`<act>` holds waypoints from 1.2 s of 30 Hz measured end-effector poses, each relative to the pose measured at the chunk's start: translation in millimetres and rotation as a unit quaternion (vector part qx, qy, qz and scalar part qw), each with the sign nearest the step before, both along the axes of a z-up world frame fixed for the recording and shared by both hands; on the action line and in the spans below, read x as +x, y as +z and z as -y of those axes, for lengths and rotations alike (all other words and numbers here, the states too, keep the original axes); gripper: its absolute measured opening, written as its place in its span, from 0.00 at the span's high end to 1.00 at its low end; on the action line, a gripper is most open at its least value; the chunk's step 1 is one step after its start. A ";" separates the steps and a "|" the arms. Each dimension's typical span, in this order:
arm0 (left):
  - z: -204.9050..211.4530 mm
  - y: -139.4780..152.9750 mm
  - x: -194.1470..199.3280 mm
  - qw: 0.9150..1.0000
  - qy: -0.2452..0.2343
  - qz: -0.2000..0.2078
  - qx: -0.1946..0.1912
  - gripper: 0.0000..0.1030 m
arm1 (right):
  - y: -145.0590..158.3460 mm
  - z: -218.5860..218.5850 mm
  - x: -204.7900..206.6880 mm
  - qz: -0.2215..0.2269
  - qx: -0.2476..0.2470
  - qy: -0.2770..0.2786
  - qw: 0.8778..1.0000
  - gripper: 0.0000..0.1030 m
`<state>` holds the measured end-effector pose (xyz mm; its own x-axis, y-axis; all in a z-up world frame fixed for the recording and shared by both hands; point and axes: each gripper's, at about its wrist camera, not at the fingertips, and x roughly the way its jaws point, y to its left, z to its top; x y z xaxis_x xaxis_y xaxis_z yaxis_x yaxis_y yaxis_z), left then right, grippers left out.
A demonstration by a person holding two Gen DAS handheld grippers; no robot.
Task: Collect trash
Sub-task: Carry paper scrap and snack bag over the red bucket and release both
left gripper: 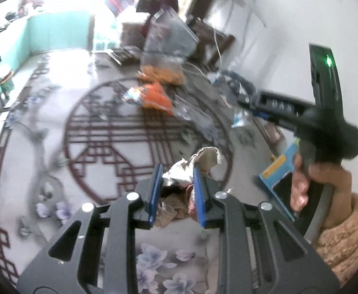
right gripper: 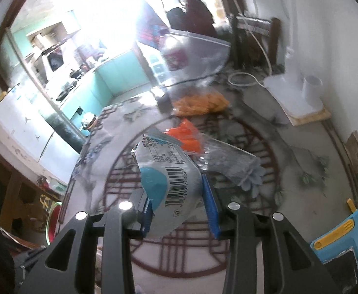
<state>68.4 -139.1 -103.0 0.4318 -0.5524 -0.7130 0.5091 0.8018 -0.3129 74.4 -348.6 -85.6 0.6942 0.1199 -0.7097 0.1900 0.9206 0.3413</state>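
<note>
My left gripper (left gripper: 177, 171) is shut on a wad of crumpled paper and wrappers (left gripper: 179, 183), held above the patterned table (left gripper: 56, 161). My right gripper (right gripper: 177, 191) is shut on a silver and blue snack wrapper with a barcode (right gripper: 164, 171), also held above the table (right gripper: 301, 152). An orange wrapper (left gripper: 156, 95) (right gripper: 186, 134) and a clear plastic wrapper (left gripper: 186, 110) (right gripper: 230, 161) lie near the table's middle. A large clear bag holding orange snacks (left gripper: 164, 49) (right gripper: 198, 73) stands behind them. The right gripper's body (left gripper: 326, 103) shows at the right of the left wrist view.
A blue and yellow box (left gripper: 277, 174) (right gripper: 338, 232) lies at the table's right edge. A white appliance with a cup (right gripper: 296, 93) sits on a wooden board at the far right. A white cable (right gripper: 242, 78) coils by the wall. Blue-grey cloth (left gripper: 237, 85) lies near the wall.
</note>
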 end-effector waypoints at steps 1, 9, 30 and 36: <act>-5.7 4.2 -1.4 1.000 0.006 0.003 -0.001 0.76 | 2.2 -6.0 0.0 0.003 -0.002 0.005 1.000 0.65; -57.9 9.4 -1.4 0.997 0.078 0.002 0.011 0.76 | 8.0 -55.0 4.5 0.008 -0.031 0.046 0.998 0.65; -169.1 17.7 16.2 0.995 0.098 0.026 0.013 0.76 | 14.9 -164.3 25.4 0.002 -0.075 0.057 0.996 0.65; -209.2 16.7 29.7 0.995 0.091 0.025 0.016 0.76 | 11.8 -203.2 29.5 -0.006 -0.077 0.046 0.996 0.64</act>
<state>98.1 70.2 -86.3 0.5578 -0.4390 -0.7044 0.3685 0.8914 -0.2638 103.9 -145.5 -73.8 0.6768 0.0723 -0.7326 0.1052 0.9755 0.1935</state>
